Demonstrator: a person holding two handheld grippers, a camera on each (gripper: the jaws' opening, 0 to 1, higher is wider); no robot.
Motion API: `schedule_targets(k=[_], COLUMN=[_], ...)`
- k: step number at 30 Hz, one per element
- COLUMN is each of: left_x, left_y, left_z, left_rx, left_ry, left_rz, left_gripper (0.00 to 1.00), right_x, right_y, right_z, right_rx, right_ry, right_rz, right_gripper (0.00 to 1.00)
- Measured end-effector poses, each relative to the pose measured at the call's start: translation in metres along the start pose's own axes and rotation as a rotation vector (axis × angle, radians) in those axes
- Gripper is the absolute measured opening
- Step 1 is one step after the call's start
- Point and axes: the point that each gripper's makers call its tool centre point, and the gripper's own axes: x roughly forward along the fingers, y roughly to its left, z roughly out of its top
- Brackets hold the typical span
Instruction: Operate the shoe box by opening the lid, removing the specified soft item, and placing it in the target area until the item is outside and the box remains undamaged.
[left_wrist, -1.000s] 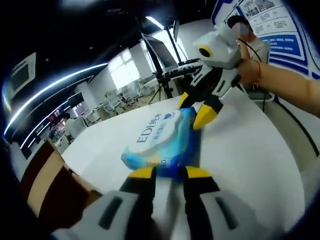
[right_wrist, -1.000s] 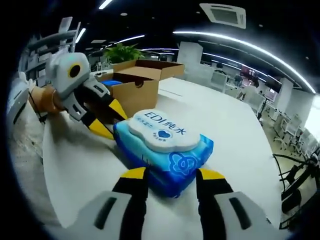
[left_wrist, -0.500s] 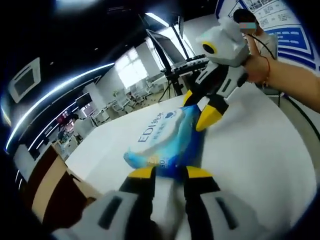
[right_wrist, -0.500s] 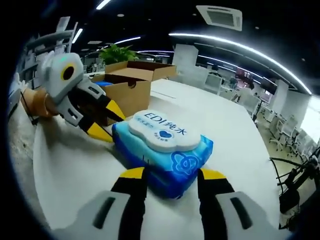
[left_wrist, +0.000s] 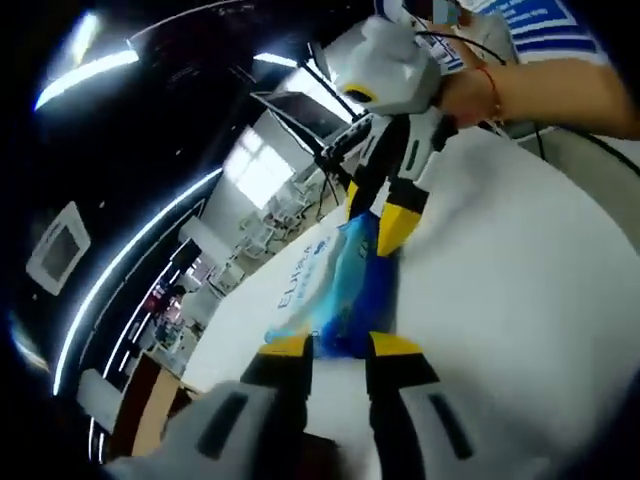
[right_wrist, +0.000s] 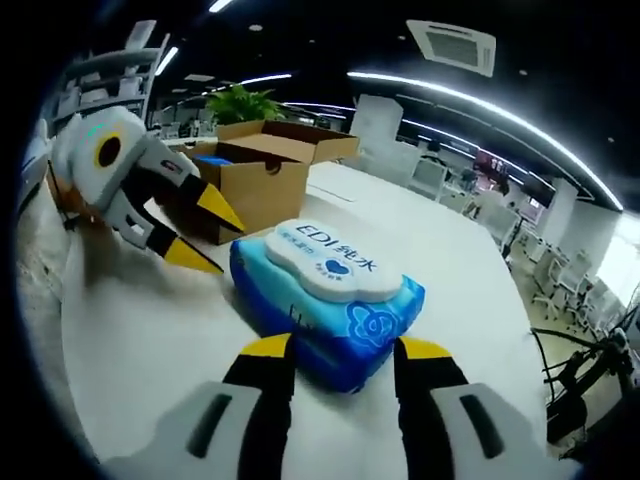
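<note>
A blue soft pack of wet wipes (right_wrist: 330, 285) with a white lid lies on the white table (right_wrist: 150, 340). My right gripper (right_wrist: 345, 347) is shut on its near end, one jaw on each side. In the left gripper view the pack (left_wrist: 350, 280) looks turned on edge, and the right gripper (left_wrist: 378, 210) holds its far end. My left gripper (left_wrist: 340, 345) is open. In the right gripper view this left gripper (right_wrist: 205, 232) hangs just left of the pack, a small gap apart. The cardboard shoe box (right_wrist: 255, 185) stands behind, with its lid flipped open.
Something blue (right_wrist: 215, 158) shows inside the box, and a green plant (right_wrist: 245, 102) stands behind it. A person's hand and forearm (left_wrist: 500, 85) hold the right gripper. The table (left_wrist: 520, 300) stretches wide to the right. Office desks and chairs lie beyond its far edge.
My left gripper has drawn back a little from the pack's edge and rolled, so its view tilts. The right gripper and the pack have stayed in place.
</note>
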Motion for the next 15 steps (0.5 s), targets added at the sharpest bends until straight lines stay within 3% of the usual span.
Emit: schedule_targets(k=[4,7,10,15], left_x=[-0.005,-0.002,0.008,0.024], left_y=[-0.012,-0.021,-0.028,-0.024], left_z=[0.013,0.018,0.019,0.011], left_rx=[0.076,0.107,0.108,0.125], left_ry=[-0.033,-0.046,-0.030,0.017], left_rz=[0.003,-0.014,-0.047,-0.055], left_gripper=[0.20,0.17,0.13,0.09], right_x=[-0.004,0.000,0.007,0.007], right_y=[0.006,0.014,0.013,0.011], right_z=[0.017,0.021,0.023,0.023], right_rx=[-0.038,-0.073,-0.086,-0.055], right_ry=[-0.051,-0.043,-0.026,-0.016], right_rz=[-0.013,0.007,0.000,0.001], right_gripper=[0.37,0.32,0.29,0.29])
